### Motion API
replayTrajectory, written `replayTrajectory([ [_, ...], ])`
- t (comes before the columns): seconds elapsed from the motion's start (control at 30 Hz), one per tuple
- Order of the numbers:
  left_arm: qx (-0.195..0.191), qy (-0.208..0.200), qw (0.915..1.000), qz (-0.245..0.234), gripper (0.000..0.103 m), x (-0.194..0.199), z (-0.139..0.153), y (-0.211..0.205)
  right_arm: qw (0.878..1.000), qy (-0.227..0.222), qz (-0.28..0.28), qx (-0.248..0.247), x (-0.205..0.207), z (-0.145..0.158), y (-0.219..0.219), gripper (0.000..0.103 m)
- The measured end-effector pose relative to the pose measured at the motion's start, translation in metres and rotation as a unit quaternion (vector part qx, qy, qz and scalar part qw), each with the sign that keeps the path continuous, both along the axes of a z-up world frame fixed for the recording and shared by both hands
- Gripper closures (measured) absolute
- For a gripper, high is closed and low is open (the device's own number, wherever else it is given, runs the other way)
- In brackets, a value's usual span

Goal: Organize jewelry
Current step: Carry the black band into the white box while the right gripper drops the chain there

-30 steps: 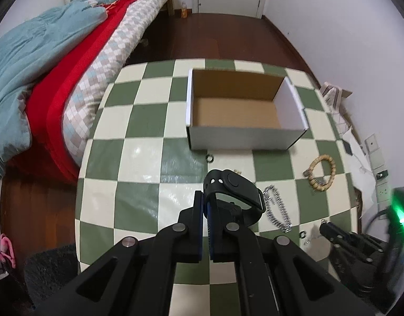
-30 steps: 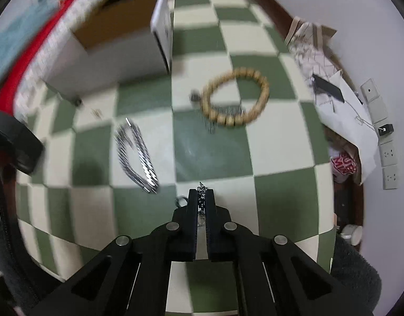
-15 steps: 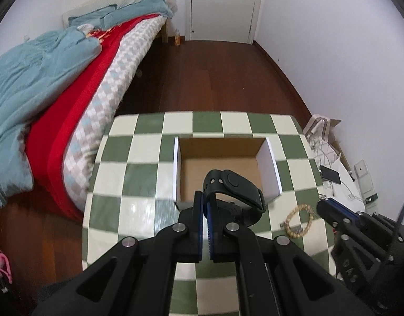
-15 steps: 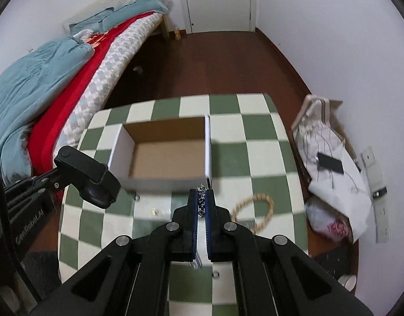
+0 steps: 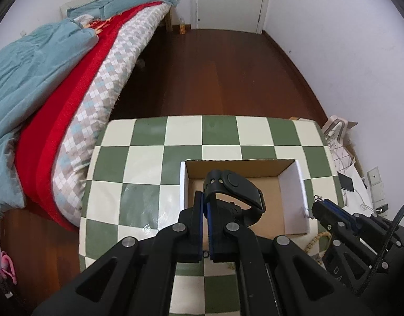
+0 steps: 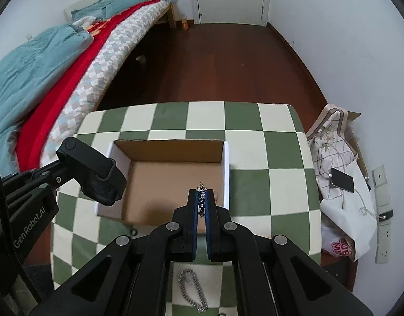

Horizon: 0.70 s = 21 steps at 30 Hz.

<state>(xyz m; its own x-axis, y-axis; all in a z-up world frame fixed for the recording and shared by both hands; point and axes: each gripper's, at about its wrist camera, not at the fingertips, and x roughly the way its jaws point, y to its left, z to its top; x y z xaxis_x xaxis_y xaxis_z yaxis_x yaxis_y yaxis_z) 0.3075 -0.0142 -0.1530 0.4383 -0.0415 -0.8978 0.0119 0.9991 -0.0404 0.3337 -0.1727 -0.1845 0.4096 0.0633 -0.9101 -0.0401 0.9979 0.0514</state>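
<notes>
Checkered table [image 6: 267,184]: silver bracelet [image 6: 192,293] (right view only).

The left hand-held gripper [image 5: 207,205] points forward and downward, its jaws pressed nearly together around a black band [image 5: 234,191] that loops up past the fingertips. The right hand-held gripper [image 6: 202,197] sits just to its right at a similar height, jaws pinched on a thin silver chain [image 6: 201,194] between the blue pads [image 6: 208,210].

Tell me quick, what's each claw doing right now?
Left gripper: shut on the black wristband.
Right gripper: shut on a thin silver chain.
</notes>
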Motion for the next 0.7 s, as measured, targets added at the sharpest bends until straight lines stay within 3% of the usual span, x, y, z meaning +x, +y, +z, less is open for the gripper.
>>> replayTrajectory([
  [0.17,-0.011,0.025,0.9996,0.000,0.102,0.021,-0.019,-0.003,1.000,0.013,0.000,-0.003,0.022,-0.018,-0.006,0.098],
  [0.33,-0.005,0.029,0.9995,0.007,0.095,0.032,-0.021,-0.007,0.999,0.035,0.004,0.029,0.038,-0.029,-0.013,0.096],
  [0.37,0.000,0.027,0.9996,0.009,0.091,0.033,-0.019,-0.007,0.999,0.037,0.004,0.031,0.038,-0.029,-0.014,0.094],
  [0.4,0.004,0.023,0.9997,0.009,0.077,0.034,-0.016,-0.007,0.999,0.037,0.006,0.031,0.037,-0.028,-0.014,0.091],
  [0.43,0.005,0.017,0.9998,0.011,0.041,0.034,-0.014,-0.006,0.999,0.038,0.007,0.028,0.037,-0.027,-0.014,0.075],
  [0.47,0.007,0.012,0.9998,0.014,0.017,0.034,-0.011,-0.005,0.999,0.040,0.007,0.025,0.036,-0.026,-0.015,0.052],
  [0.5,0.007,0.004,0.9998,0.016,0.000,0.033,-0.008,-0.004,0.999,0.041,0.007,0.025,0.035,-0.025,-0.015,0.043],
  [0.53,0.008,0.000,0.9998,0.019,0.000,0.032,-0.006,-0.002,0.999,0.041,0.004,0.026,0.034,-0.024,-0.016,0.034],
  [0.6,0.026,-0.004,0.9994,0.023,0.000,0.029,-0.004,0.000,0.999,0.039,-0.003,0.012,0.030,-0.021,-0.018,0.031],
  [0.67,0.044,-0.015,0.9985,0.028,0.000,0.024,-0.002,0.002,0.999,0.043,-0.011,-0.007,0.025,-0.021,-0.019,0.009],
  [0.7,0.048,-0.021,0.9982,0.030,0.000,0.021,-0.002,0.003,0.999,0.046,-0.015,-0.014,0.023,-0.022,-0.019,0.006],
])
